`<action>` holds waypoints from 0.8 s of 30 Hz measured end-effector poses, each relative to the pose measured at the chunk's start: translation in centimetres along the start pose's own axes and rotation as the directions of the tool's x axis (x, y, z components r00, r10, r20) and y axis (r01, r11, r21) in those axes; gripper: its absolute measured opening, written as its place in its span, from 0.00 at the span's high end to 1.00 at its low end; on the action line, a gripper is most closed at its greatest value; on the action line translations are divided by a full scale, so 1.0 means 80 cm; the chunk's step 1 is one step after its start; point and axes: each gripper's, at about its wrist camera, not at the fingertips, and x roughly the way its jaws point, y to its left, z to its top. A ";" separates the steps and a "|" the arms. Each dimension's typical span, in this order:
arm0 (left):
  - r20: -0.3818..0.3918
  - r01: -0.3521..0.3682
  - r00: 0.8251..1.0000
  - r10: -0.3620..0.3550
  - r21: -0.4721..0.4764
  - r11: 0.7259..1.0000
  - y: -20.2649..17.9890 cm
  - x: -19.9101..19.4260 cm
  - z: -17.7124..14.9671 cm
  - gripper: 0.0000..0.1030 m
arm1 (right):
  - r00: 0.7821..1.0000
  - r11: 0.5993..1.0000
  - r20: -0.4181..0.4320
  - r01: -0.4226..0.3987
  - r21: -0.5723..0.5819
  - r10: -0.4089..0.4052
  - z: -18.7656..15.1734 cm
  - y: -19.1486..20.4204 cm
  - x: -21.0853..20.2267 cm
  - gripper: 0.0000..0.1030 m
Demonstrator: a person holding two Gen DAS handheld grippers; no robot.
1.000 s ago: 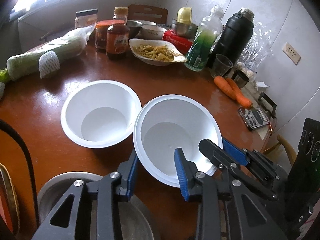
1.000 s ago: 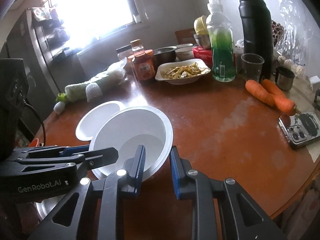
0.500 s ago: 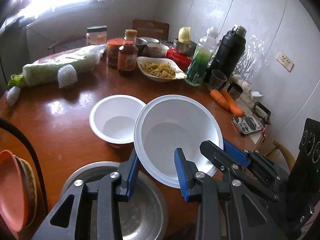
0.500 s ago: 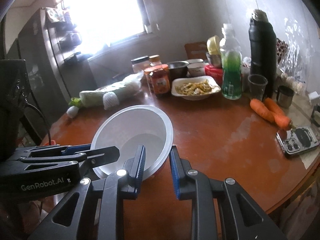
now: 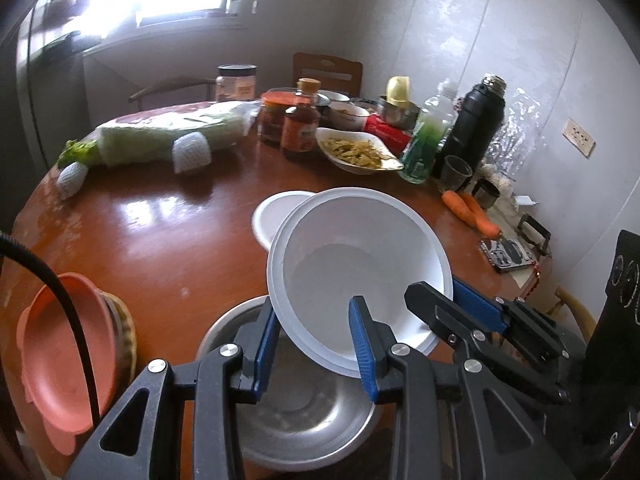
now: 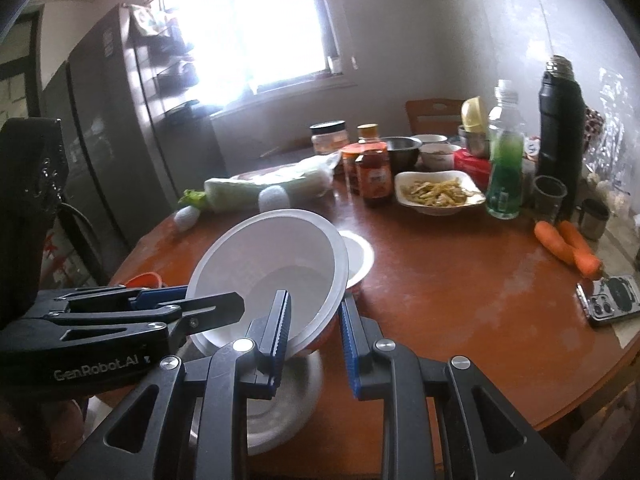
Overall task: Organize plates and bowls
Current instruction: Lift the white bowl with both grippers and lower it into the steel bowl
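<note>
Both grippers hold one large white bowl by its near rim, lifted off the round brown table and tilted. My left gripper is shut on the rim at the bowl's near left. My right gripper is shut on the rim at the near right, and shows in the left wrist view as the right gripper. A second white bowl rests on the table just behind. A metal bowl lies below the held bowl.
Orange plates are stacked at the near left edge. Farther back stand a dish of food, jars, a green bottle and a black thermos. Carrots and a phone lie right, wrapped cabbage left.
Both grippers have risen and drawn back with the white bowl. It left the table beside the second white bowl and now hangs over the metal bowl.
</note>
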 end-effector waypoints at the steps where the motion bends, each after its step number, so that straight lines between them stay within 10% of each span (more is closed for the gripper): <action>1: 0.002 -0.001 1.000 0.001 -0.004 1.000 0.004 -0.003 -0.002 0.66 | 1.000 1.000 -0.003 -0.005 -0.006 0.005 -0.001 0.004 0.001 0.74; 24: -0.090 -0.051 0.995 0.048 -0.028 0.998 0.036 0.008 -0.057 0.66 | 0.988 0.998 -0.144 -0.060 -0.031 0.055 -0.047 0.035 0.026 0.74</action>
